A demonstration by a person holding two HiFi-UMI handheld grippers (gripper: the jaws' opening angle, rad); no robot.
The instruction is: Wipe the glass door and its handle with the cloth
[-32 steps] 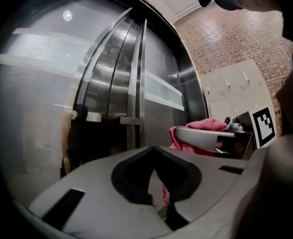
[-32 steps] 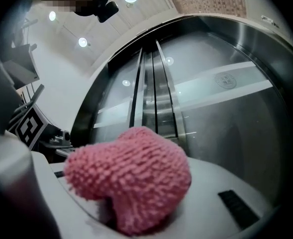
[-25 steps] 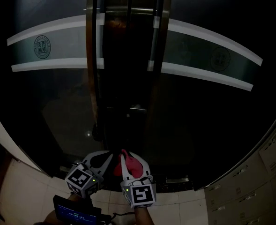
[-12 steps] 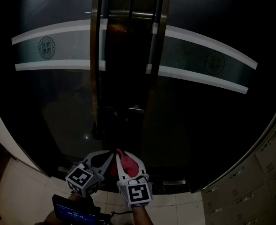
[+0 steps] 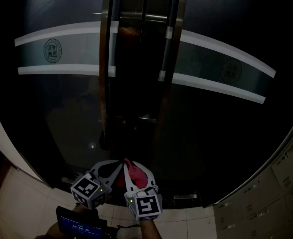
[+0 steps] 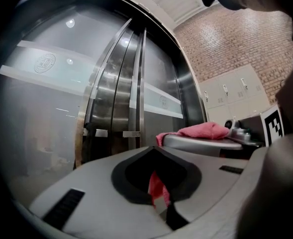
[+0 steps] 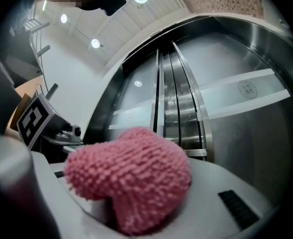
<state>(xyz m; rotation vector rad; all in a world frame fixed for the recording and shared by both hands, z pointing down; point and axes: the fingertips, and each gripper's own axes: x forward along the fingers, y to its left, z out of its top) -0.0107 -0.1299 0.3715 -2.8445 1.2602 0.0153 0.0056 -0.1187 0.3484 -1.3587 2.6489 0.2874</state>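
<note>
The dark glass door fills the head view, with a frosted band across it. Two vertical metal handles, one to the left and one to the right, stand at the middle seam. The pink cloth is bunched between the jaws of my right gripper, low in the head view and short of the glass. In the right gripper view the cloth hides the fingertips of that gripper. My left gripper sits just left of it, jaw tips together, holding nothing. The left gripper view shows this left gripper aimed at the handles.
Pale floor tiles lie in front of the door. Lockers stand at the right, and show again beside a brick wall in the left gripper view. A small device with a lit display is at the bottom edge.
The right gripper with the cloth has shifted slightly left, closer to the left gripper. The door has slid a little in the view as the head turned.
</note>
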